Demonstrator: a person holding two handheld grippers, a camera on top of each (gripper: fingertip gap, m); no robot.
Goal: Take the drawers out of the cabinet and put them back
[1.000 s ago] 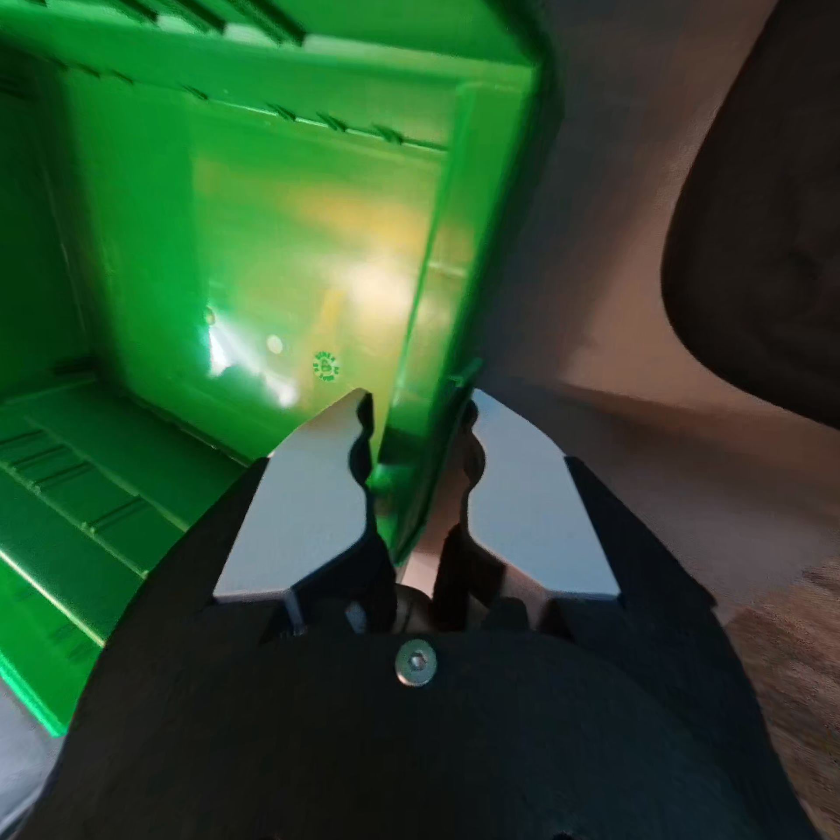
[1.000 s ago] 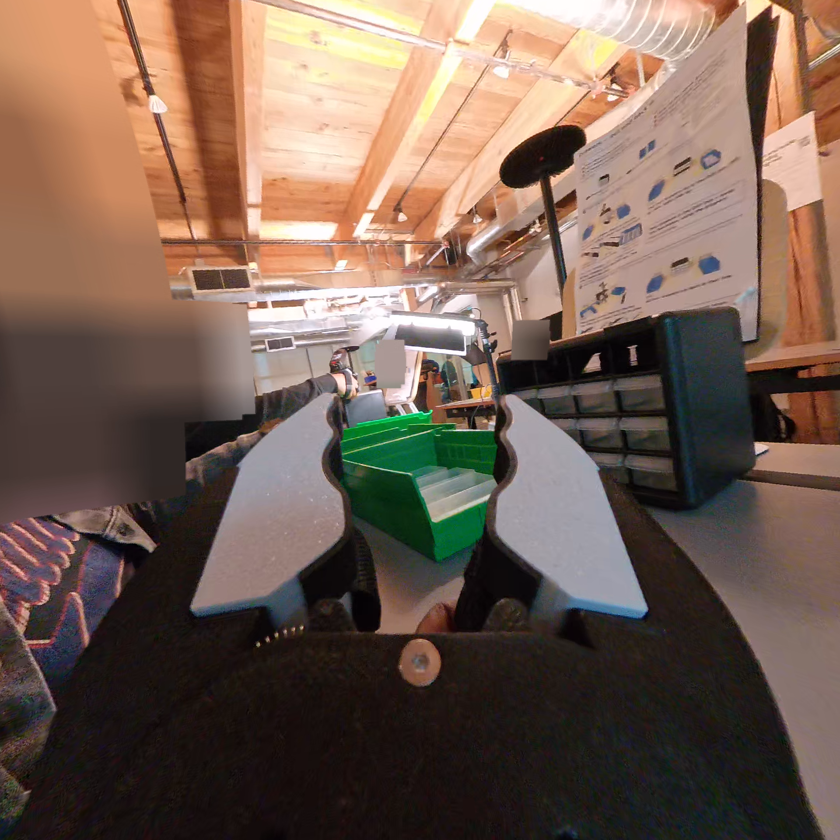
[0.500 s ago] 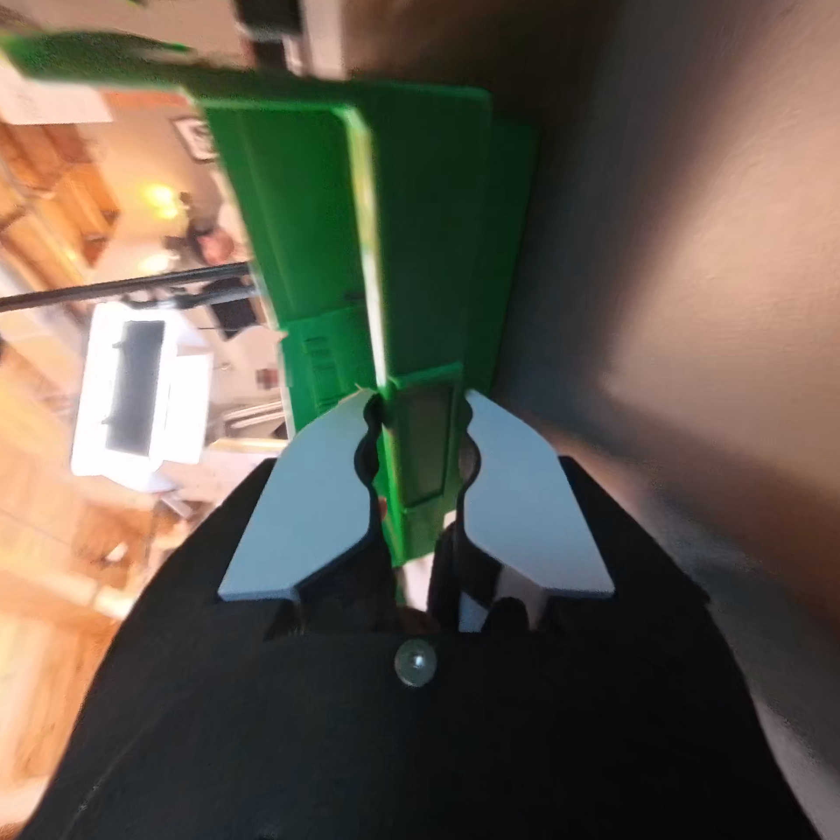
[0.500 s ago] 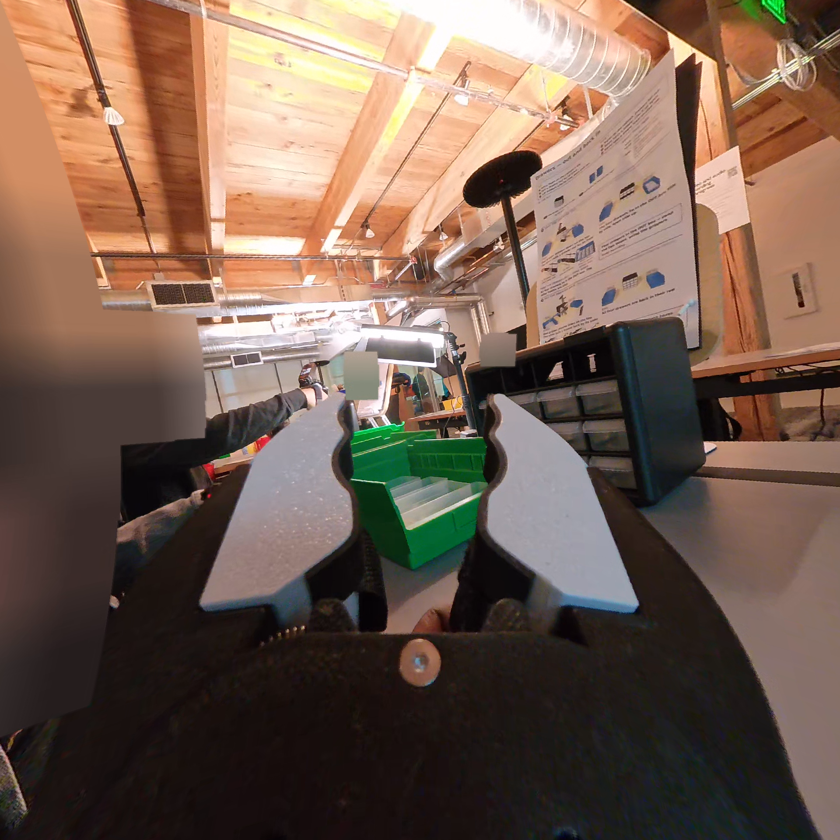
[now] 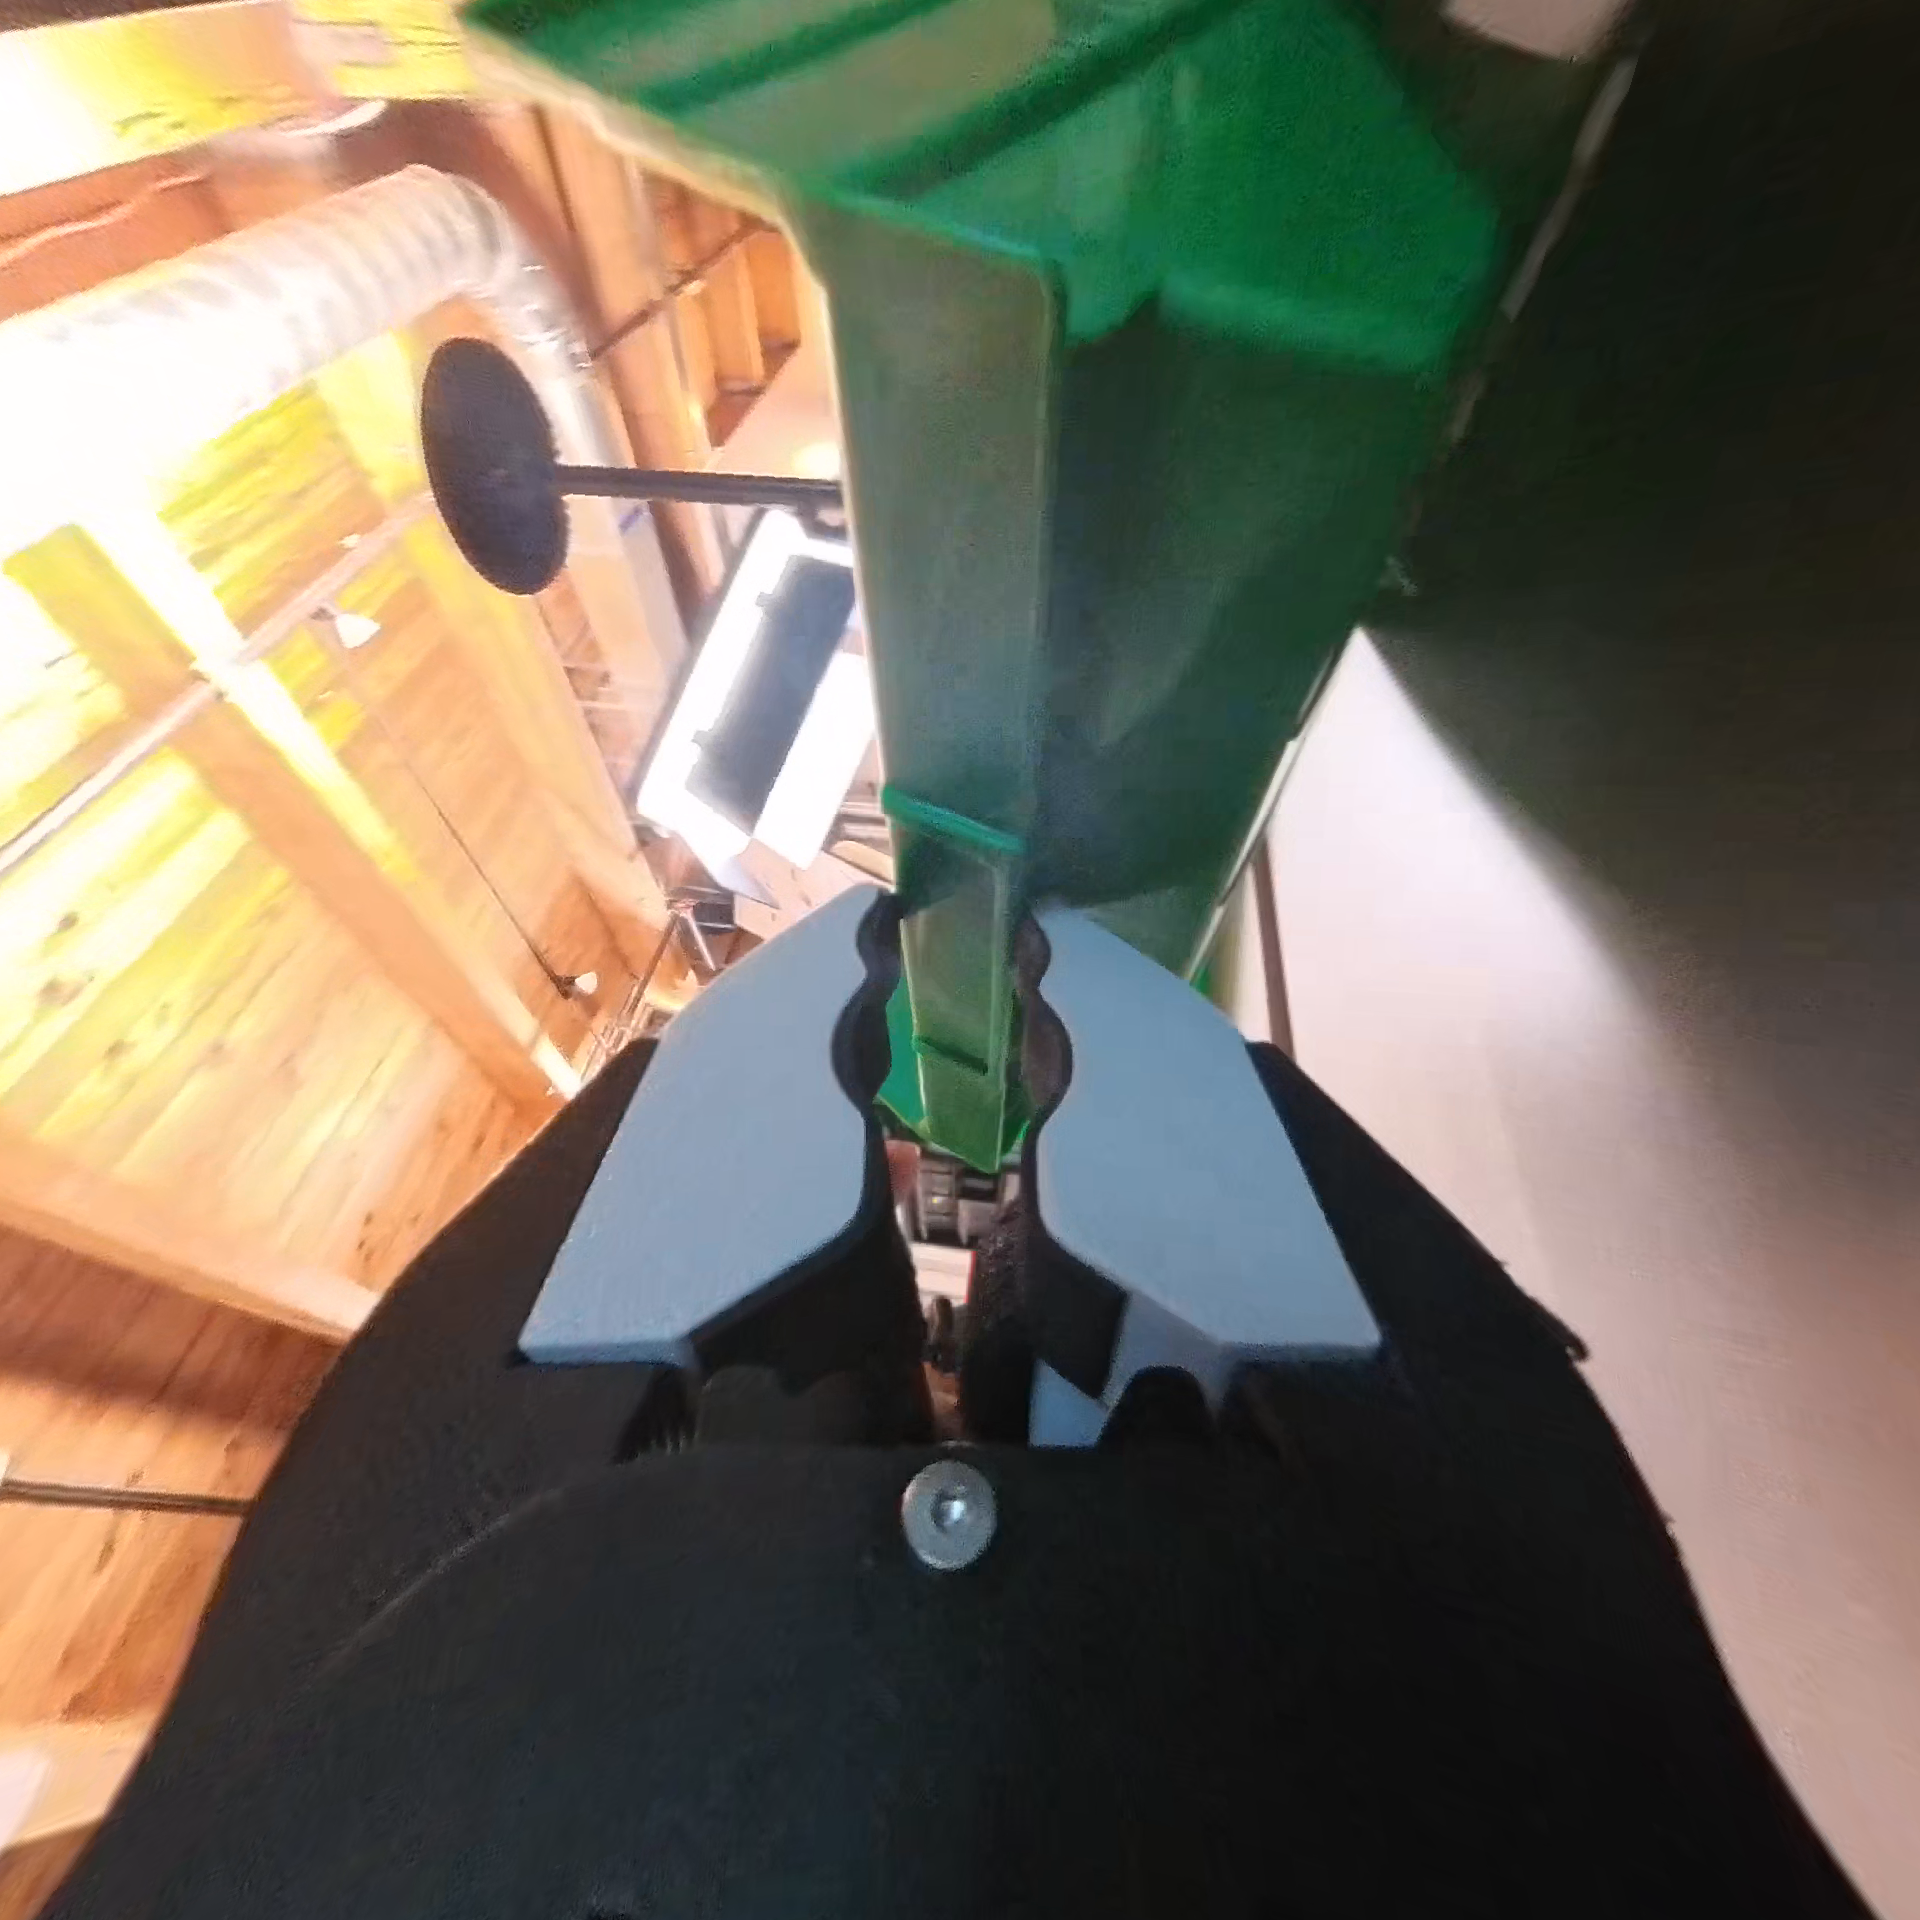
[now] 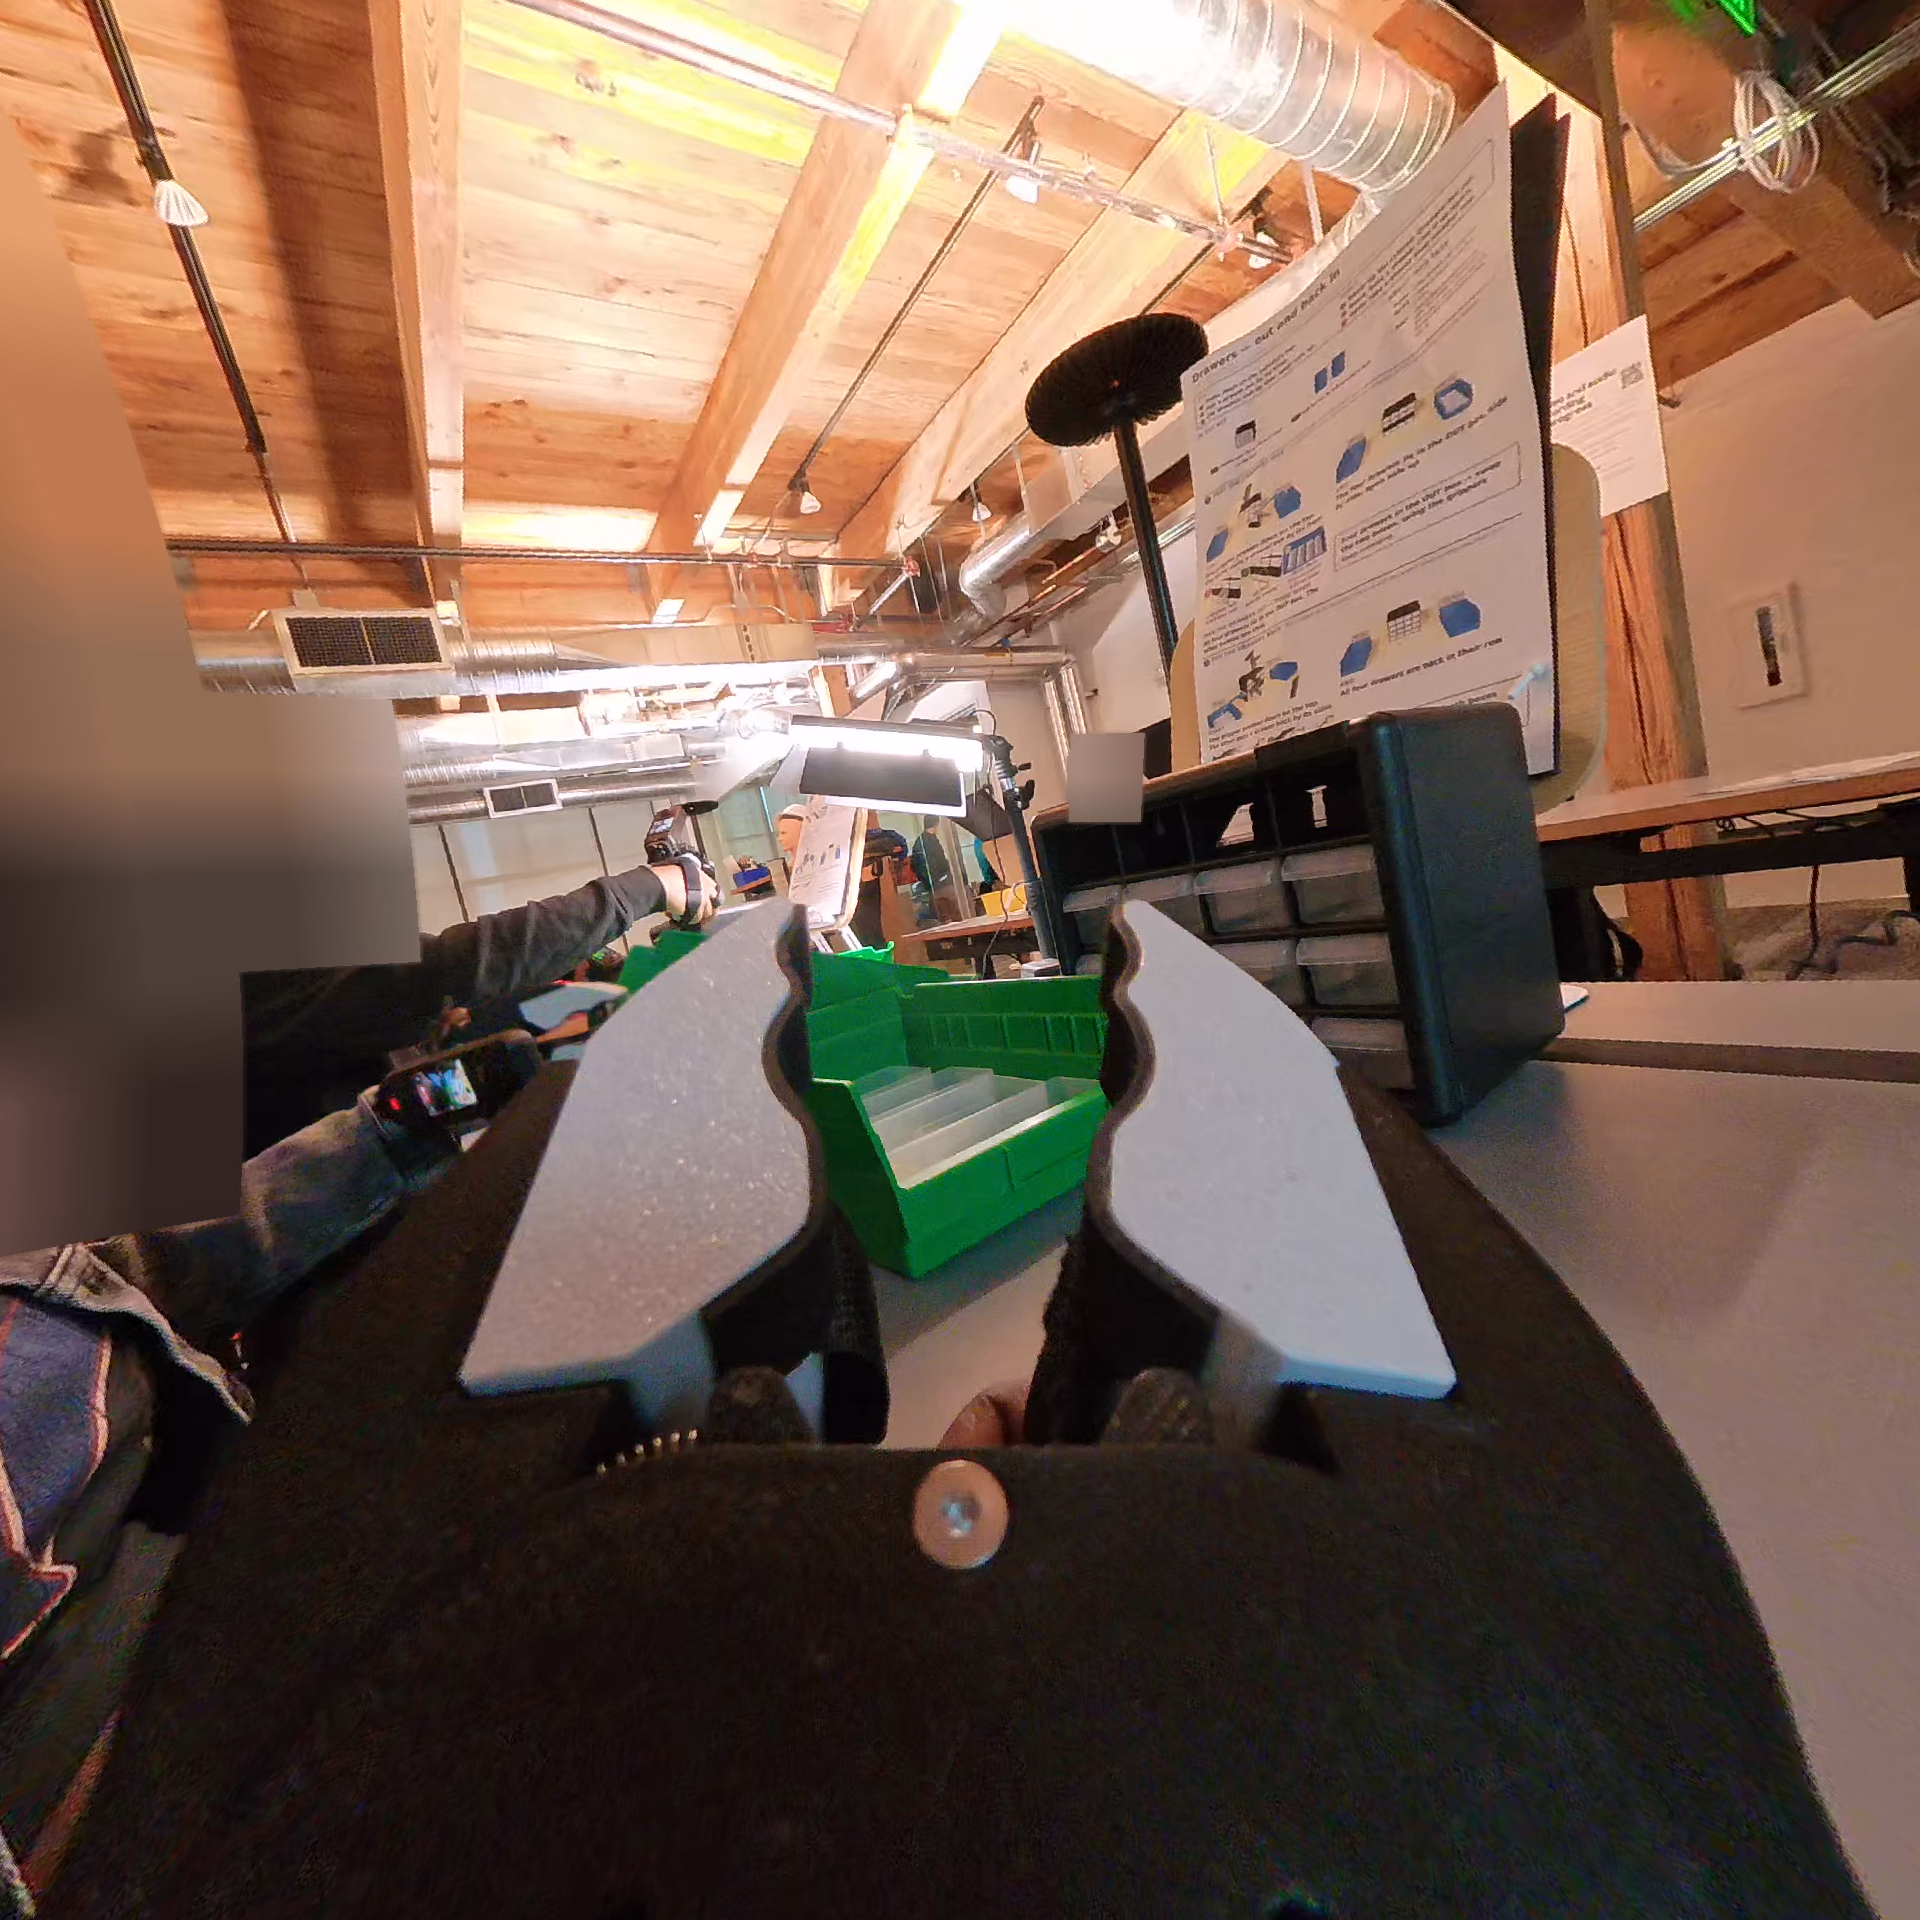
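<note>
1. Left wrist view: the left tool (image 5: 956, 935) was clenched on the edge of a green bin (image 5: 1143, 436), its grey fingers (image 5: 727, 1143) pressing a narrow green wall from both sides.
2. The bin rose from the fingertips toward 12 o'clock and filled the top of the frame, motion-blurred. The view was rolled, with wooden ceiling beams and a silver duct at 9 to 11 o'clock and a pale surface at 3 o'clock.
3. Right wrist view: the right tool (image 6: 951, 935) was released, its jaws spread with nothing between them, above the grey desk (image 6: 1662, 1195).
4. Seen through the gap, at 12 o'clock, a second green bin (image 6: 935, 1184) sat on the desk with clear drawers (image 6: 966, 1117) lying inside it.
5. The black cabinet (image 6: 1455, 914) stood at 1 o'clock, just beside that bin, several clear drawers in its lower rows and its top row of slots open.
6. A white poster (image 6: 1371, 468) stood behind the cabinet, and a person's sleeve (image 6: 540, 935) reached across at 10 o'clock.
</note>
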